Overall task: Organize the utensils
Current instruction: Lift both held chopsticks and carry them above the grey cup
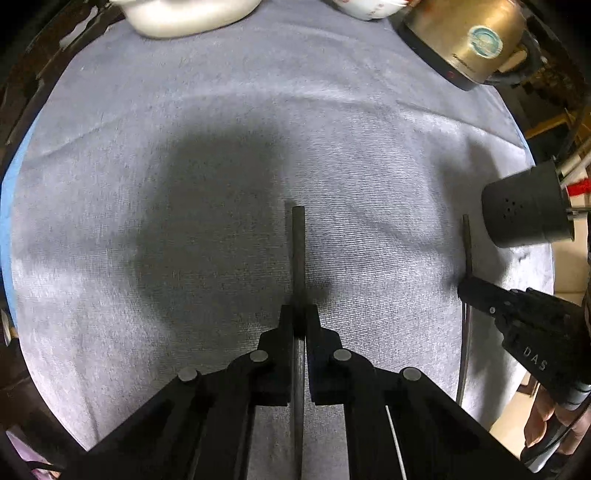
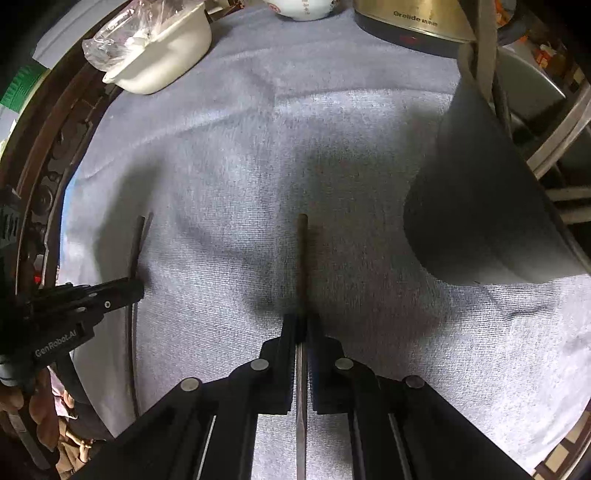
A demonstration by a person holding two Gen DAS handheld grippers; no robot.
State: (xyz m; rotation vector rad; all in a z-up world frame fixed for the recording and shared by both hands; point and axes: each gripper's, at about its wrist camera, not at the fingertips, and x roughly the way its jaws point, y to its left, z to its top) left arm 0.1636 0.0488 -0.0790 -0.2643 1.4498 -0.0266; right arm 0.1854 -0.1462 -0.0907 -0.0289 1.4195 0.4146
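Note:
Each gripper holds a thin dark chopstick over a grey cloth (image 1: 166, 122). In the left wrist view, my left gripper (image 1: 299, 314) is shut on one chopstick (image 1: 298, 254), which runs straight out between the pads. To the right, my right gripper (image 1: 466, 291) clamps a second chopstick (image 1: 467, 240) beside a dark perforated utensil cup (image 1: 528, 210) that holds several utensils. In the right wrist view, my right gripper (image 2: 302, 321) is shut on its chopstick (image 2: 303, 254). The cup (image 2: 480, 206) looms close at the right. The left gripper (image 2: 135, 288) grips its chopstick (image 2: 138, 240) at the left.
A white dish (image 2: 162, 55) with crumpled plastic sits at the cloth's far left. A small bowl (image 2: 301, 9) and a gold kettle (image 2: 410, 22) on a dark base stand along the far edge. The table rim (image 2: 48, 158) curves at the left. A hand (image 1: 543, 413) holds the right gripper.

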